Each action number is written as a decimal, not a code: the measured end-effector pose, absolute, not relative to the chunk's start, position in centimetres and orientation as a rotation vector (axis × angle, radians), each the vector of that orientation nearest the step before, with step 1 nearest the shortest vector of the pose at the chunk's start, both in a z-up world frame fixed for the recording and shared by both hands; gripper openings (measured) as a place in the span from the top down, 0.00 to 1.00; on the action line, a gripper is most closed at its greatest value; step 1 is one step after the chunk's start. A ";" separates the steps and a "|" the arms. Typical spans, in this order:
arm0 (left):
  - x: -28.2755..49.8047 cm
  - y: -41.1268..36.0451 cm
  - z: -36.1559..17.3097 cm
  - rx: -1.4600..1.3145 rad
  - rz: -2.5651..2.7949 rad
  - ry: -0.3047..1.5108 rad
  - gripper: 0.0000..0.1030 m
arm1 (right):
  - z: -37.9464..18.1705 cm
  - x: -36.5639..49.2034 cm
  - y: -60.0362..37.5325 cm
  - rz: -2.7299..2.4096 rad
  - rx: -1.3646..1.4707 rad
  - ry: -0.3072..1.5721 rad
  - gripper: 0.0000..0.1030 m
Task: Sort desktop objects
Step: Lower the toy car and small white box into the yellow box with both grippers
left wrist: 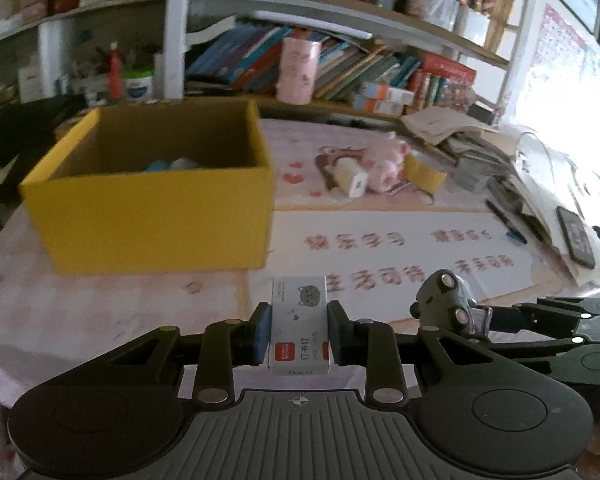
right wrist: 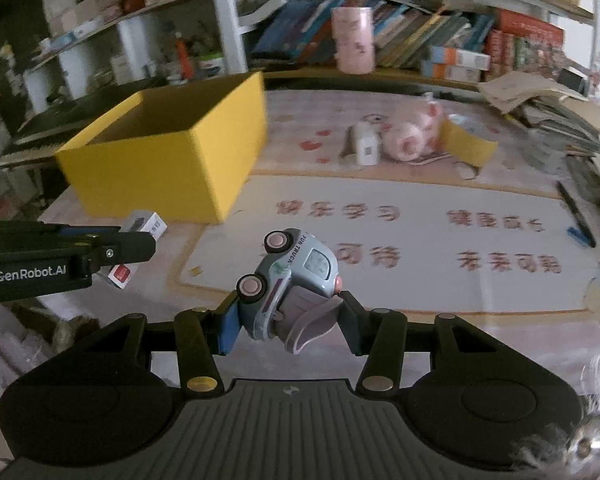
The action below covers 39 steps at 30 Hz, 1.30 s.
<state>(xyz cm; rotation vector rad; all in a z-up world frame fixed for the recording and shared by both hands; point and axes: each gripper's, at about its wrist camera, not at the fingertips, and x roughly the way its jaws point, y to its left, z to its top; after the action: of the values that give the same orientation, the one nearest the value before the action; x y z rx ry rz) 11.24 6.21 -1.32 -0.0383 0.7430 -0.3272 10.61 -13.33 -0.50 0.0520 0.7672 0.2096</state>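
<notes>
While its pads clamp a small white staple box (left wrist: 299, 322), the left gripper (left wrist: 299, 334) hangs above the pink desk mat (left wrist: 120, 312), and beside it the right gripper (right wrist: 288, 322) is closed on a pale blue toy truck (right wrist: 296, 280) tipped on its side, wheels to the left. Ahead and to the left stands an open yellow box (left wrist: 152, 216) with something blue inside. Farther back on the mat lie a white charger (right wrist: 365, 145), a pink plush pig (right wrist: 412, 132) and a yellow strip (right wrist: 466, 145), just beside one another. A pen (right wrist: 576, 210) lies at the right edge. Stacked papers (left wrist: 444, 124) and crowded bookshelves (left wrist: 340, 64) rise behind.
</notes>
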 end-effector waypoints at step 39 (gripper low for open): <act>8.8 14.7 -1.8 -0.139 -0.146 0.758 0.73 | -0.5 11.1 -2.8 0.468 -0.097 0.804 0.55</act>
<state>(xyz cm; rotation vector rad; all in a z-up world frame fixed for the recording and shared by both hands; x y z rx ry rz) 8.81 14.72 -1.82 -0.1386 0.7583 -0.1461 11.14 -2.78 -0.53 -0.0969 0.8044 0.4684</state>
